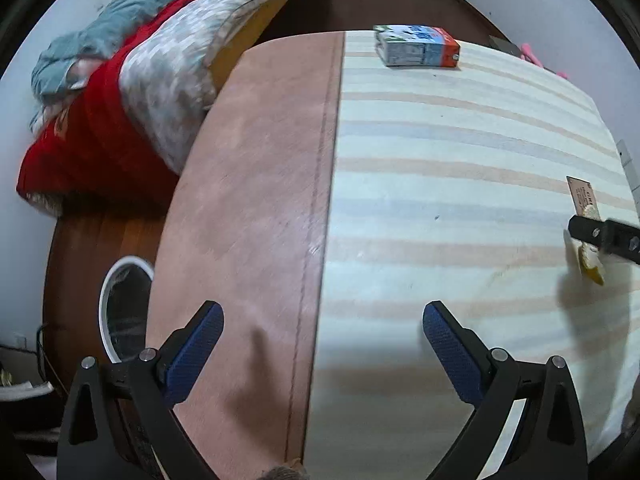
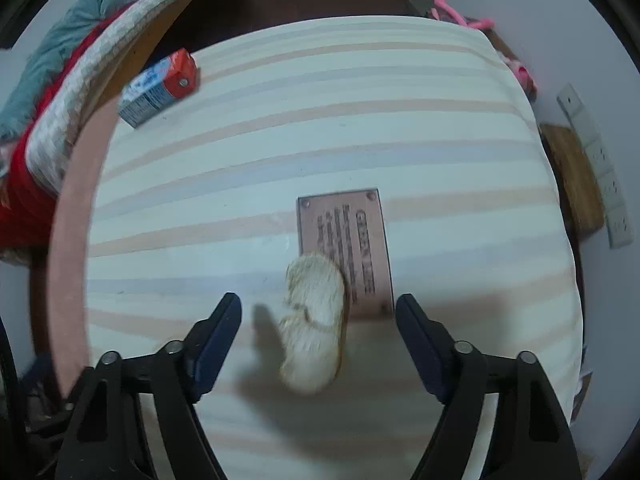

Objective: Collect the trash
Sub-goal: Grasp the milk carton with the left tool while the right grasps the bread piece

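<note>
Far left: bed with red blanket, then a white-rimmed trash bin on the floor just off the desk's brown left edge. Left hand-held gripper wide, nothing between its fingers, over the seam of the brown band and striped cloth; broad bare cloth ahead. Milk carton lies near the far edge. Right hand-held gripper wide, straddling a banana peel overlapping a brown label, near the desk's right edge.
</note>
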The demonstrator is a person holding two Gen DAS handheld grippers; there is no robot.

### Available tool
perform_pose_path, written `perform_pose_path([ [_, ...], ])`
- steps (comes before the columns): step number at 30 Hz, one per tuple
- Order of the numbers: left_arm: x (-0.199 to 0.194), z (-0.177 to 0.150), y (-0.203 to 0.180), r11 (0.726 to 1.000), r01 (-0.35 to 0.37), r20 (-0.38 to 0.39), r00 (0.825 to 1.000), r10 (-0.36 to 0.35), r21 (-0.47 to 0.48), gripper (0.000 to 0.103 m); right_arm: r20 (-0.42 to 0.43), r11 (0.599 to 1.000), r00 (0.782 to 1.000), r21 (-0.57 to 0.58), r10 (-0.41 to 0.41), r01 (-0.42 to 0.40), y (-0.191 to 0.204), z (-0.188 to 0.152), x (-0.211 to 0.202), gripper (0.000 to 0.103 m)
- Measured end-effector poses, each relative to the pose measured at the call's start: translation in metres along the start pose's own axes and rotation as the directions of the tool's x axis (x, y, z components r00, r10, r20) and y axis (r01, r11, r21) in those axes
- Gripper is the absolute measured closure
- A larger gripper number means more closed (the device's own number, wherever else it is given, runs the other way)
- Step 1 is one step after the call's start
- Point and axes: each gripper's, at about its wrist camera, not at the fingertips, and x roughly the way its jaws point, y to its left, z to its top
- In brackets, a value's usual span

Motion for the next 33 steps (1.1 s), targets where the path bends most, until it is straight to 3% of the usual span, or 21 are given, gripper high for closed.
perform_pose_path([
  [1,0.003,0.004,-0.003,1.000,-0.002,-0.002,1.000,0.002,0.013,0.001,0.024,1.000,1.000,-0.013,-0.015,0.016,0.002,0.000,0.001,0.034],
  [3,0.005,0.010,-0.009,0.999,-0.006,0.000,1.000,0.006,0.036,0.001,0.051,0.997,0.997,-0.052,-0.053,0.056,0.005,0.000,-0.001,0.071],
  [9,0.002,0.060,-0.030,0.979,-0.049,0.094,0.995,0.031,0.199,0.001,0.061,0.999,0.997,-0.013,0.050,-0.049,-0.009,0.023,-0.011,0.071],
  [12,-0.002,0.104,-0.046,0.945,-0.102,0.172,0.984,0.049,0.312,0.001,0.058,0.997,0.995,0.008,0.075,-0.076,-0.017,0.051,-0.016,0.071],
  [15,0.006,0.150,-0.066,0.884,-0.134,0.206,0.978,0.043,0.447,0.001,0.063,0.998,0.996,0.014,0.061,-0.062,-0.020,0.083,-0.017,0.071],
  [21,0.054,0.213,-0.097,0.721,-0.128,0.149,0.988,0.034,0.682,0.001,-0.032,0.997,0.998,0.059,0.052,-0.050,-0.026,0.157,0.022,0.071],
  [25,0.076,0.230,-0.109,0.672,-0.041,0.069,0.998,-0.014,0.739,0.002,-0.069,0.996,0.996,0.067,0.061,-0.056,-0.026,0.177,0.034,0.067],
  [27,0.078,0.229,-0.113,0.660,-0.011,0.042,0.999,-0.030,0.751,0.002,-0.075,0.998,0.996,0.045,0.057,-0.054,-0.020,0.184,0.035,0.064],
  [28,0.076,0.231,-0.112,0.660,0.008,0.040,0.997,-0.058,0.751,0.008,-0.069,0.998,0.996,0.042,0.051,-0.048,-0.018,0.183,0.035,0.063],
  [29,0.074,0.233,-0.113,0.662,0.032,0.030,0.996,-0.082,0.749,0.023,-0.063,0.998,0.997,0.038,0.044,-0.042,-0.016,0.183,0.034,0.063],
  [31,0.071,0.232,-0.110,0.696,0.129,-0.042,0.989,-0.140,0.707,0.042,-0.046,0.999,0.999,0.022,0.024,-0.023,-0.010,0.179,0.032,0.063],
  [33,0.067,0.224,-0.110,0.716,0.089,-0.003,0.993,-0.121,0.692,0.043,-0.019,1.000,1.000,0.018,0.000,0.000,-0.005,0.172,0.030,0.070],
])
